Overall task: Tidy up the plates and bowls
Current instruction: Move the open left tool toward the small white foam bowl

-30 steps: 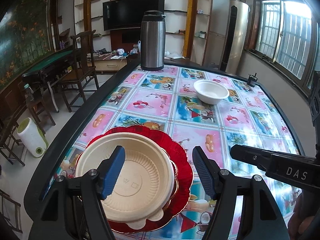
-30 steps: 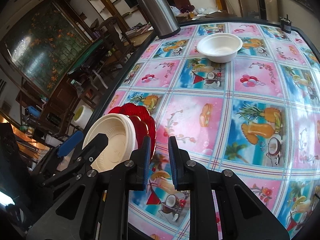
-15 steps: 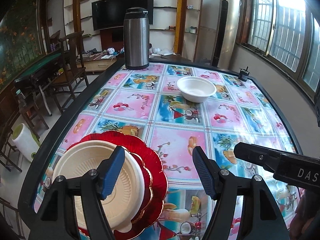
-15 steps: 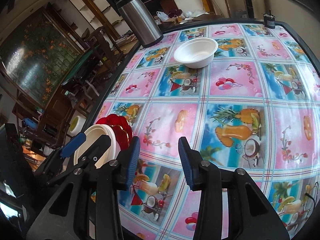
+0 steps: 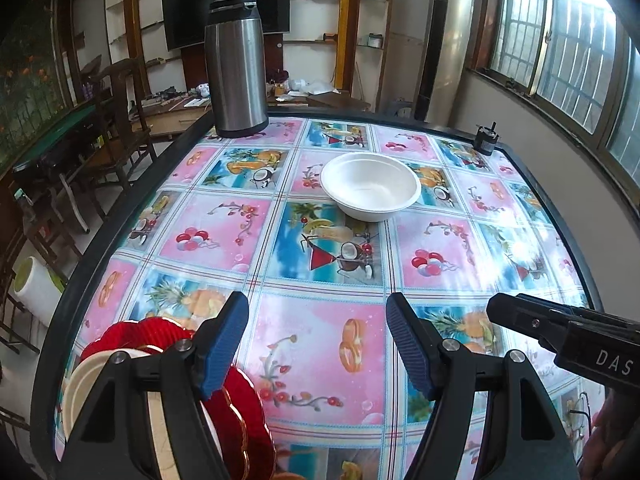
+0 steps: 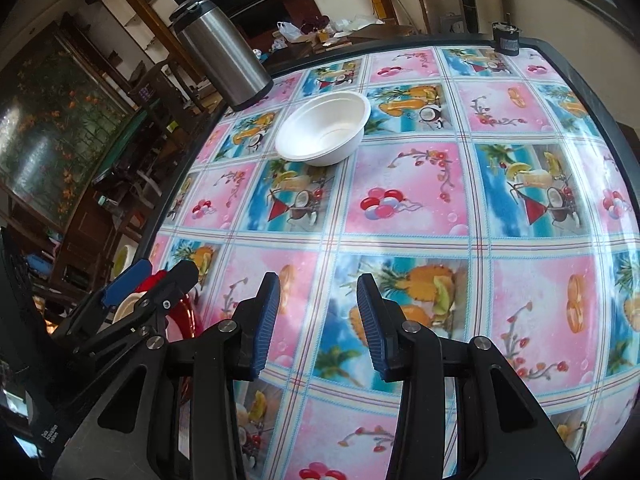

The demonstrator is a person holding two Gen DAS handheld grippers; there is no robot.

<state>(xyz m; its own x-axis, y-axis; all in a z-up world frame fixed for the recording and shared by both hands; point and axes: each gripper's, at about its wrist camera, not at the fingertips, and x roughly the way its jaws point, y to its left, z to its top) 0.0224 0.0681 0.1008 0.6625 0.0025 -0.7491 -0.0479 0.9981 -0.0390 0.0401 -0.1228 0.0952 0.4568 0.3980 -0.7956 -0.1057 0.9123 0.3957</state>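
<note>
A white bowl (image 5: 370, 186) (image 6: 324, 130) stands empty and upright on the far half of the table. A cream plate (image 5: 80, 384) (image 6: 124, 308) rests on a red scalloped plate (image 5: 240, 400) (image 6: 186, 312) at the near left corner, partly hidden behind the left gripper's finger. My left gripper (image 5: 316, 304) is open over bare tablecloth, with the plates to its left. My right gripper (image 6: 318, 284) is also open, with nothing between its blue pads, and hovers over the cloth well short of the bowl. Its black finger (image 5: 560, 328) shows at the right of the left wrist view.
A tall steel thermos (image 5: 236, 68) (image 6: 224, 52) stands at the far left corner of the table. A small black object (image 5: 485, 140) (image 6: 506, 36) sits at the far right corner. Wooden chairs (image 5: 120, 120) and a white roll (image 5: 34, 284) are beyond the left edge.
Both grippers have moved forward and rightward, away from the stacked plates; the bowl looks nearer. The right gripper's jaws went from almost shut to open.
</note>
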